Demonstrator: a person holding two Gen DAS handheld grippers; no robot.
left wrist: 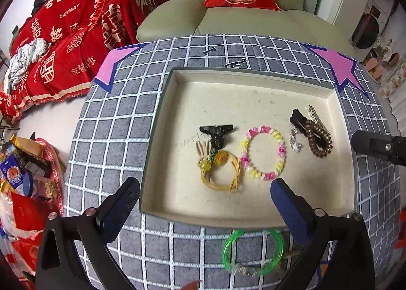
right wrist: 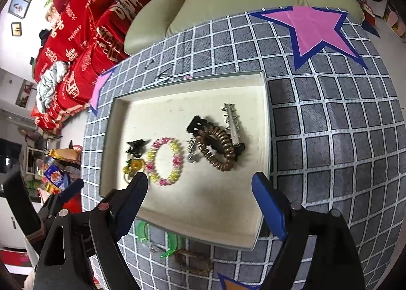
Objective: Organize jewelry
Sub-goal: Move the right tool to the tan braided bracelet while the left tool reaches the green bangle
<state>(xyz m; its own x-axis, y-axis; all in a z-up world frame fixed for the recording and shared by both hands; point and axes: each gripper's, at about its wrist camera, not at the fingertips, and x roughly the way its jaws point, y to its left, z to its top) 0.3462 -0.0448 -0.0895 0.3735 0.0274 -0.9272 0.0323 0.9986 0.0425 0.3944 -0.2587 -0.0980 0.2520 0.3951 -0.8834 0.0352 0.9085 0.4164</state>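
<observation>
A cream tray (left wrist: 228, 102) lies on the grey checked tablecloth. Inside it are a black clip (left wrist: 216, 132), a yellow hair tie with a flower (left wrist: 220, 170), a pink and yellow bead bracelet (left wrist: 262, 153), a brown spiral hair tie (left wrist: 319, 141) and a silver star clip (left wrist: 317, 115). A green bangle (left wrist: 251, 252) rests on the cloth in front of the tray. My left gripper (left wrist: 205, 182) hovers open above the yellow hair tie, holding nothing. My right gripper (right wrist: 200, 178) hovers open over the tray (right wrist: 215, 201), nearer than the spiral hair tie (right wrist: 220, 150) and bead bracelet (right wrist: 165, 160), and is empty.
A braided brown piece (right wrist: 192, 262) lies beside the green bangle (right wrist: 175, 241). Pink stars (right wrist: 314, 26) mark the tablecloth's corners. Beyond the table stands a pale green sofa (left wrist: 228, 21) with a red cushion; red blankets and a cluttered low table (left wrist: 30, 170) are at the left.
</observation>
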